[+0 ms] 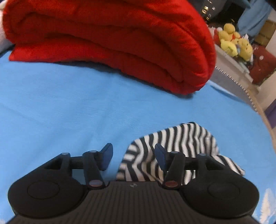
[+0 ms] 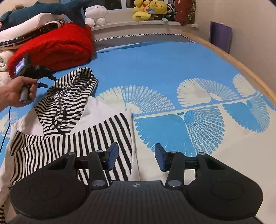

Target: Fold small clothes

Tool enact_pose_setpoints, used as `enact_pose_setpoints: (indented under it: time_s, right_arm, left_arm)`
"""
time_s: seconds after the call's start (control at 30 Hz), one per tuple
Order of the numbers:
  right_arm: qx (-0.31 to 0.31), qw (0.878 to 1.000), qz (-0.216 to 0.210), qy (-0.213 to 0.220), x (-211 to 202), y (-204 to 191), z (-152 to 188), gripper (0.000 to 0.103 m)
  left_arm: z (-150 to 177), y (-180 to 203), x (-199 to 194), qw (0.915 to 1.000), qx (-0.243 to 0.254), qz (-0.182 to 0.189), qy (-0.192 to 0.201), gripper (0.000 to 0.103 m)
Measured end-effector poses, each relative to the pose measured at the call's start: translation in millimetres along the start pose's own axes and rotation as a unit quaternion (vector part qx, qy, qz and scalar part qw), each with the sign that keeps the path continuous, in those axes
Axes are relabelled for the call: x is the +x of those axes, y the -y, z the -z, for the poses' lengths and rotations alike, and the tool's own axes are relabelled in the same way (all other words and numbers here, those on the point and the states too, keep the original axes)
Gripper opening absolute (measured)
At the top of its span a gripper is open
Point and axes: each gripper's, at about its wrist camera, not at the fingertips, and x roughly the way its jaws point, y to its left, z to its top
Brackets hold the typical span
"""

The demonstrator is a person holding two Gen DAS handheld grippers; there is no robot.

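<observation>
A black-and-white striped small garment [image 2: 69,110] with white panels lies partly folded on the blue bed sheet [image 2: 155,65]. Its striped hood [image 1: 174,148] shows in the left wrist view, bunched up just ahead of the right finger. My left gripper [image 1: 133,156] is open and empty, low over the sheet beside the hood; it also shows in the right wrist view [image 2: 43,81], held in a hand. My right gripper [image 2: 136,157] is open and empty, straddling the garment's right edge, its left finger over the striped panel.
A folded red blanket [image 1: 112,39] lies at the head of the bed, with white bedding and a blue plush shark [image 2: 43,10] stacked behind it. Yellow plush toys [image 2: 148,8] sit on the window ledge. The wooden bed edge [image 2: 241,65] curves along the right.
</observation>
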Motion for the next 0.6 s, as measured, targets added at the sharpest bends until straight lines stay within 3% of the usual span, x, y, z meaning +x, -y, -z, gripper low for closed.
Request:
enact_pose_setpoints:
  time_s: [0.1, 0.13, 0.17, 0.23, 0.33, 0.43, 0.53, 0.6]
  right_arm:
    - [0.002, 1.0, 0.007, 0.006, 1, -1, -2, 0.048]
    - [0.004, 1.0, 0.008, 0.006, 2, 0, -2, 0.048]
    - [0.006, 1.0, 0.007, 0.005, 3, -1, -2, 0.048]
    - [0.009, 1.0, 0.007, 0.001, 5, 0, -2, 0.047]
    - [0.01, 1.0, -0.001, 0.003, 3, 1, -3, 0.037]
    - [0.02, 1.0, -0.006, 0.014, -5, 7, -7, 0.03]
    - [0.041, 0.999, -0.008, 0.021, -12, 13, -11, 0.029]
    - [0.053, 0.998, -0.016, 0.025, -17, 18, -12, 0.029]
  left_arm:
    - [-4, 4, 22, 0.9998, -0.002, 0.008, -0.018, 0.057]
    - [-5, 6, 26, 0.9997, 0.003, 0.005, -0.023, 0.052]
    - [-4, 10, 27, 0.9996, 0.015, -0.001, -0.023, 0.029]
    - [2, 18, 20, 0.9986, 0.048, -0.005, -0.023, 0.004]
    - [10, 28, -13, 0.9968, 0.078, 0.017, 0.003, 0.003]
    - [30, 41, -69, 0.9885, 0.136, 0.055, 0.037, 0.003]
    - [69, 53, -139, 0.9735, 0.2, 0.096, 0.056, 0.003]
    - [108, 59, -196, 0.9578, 0.25, 0.123, 0.071, 0.003]
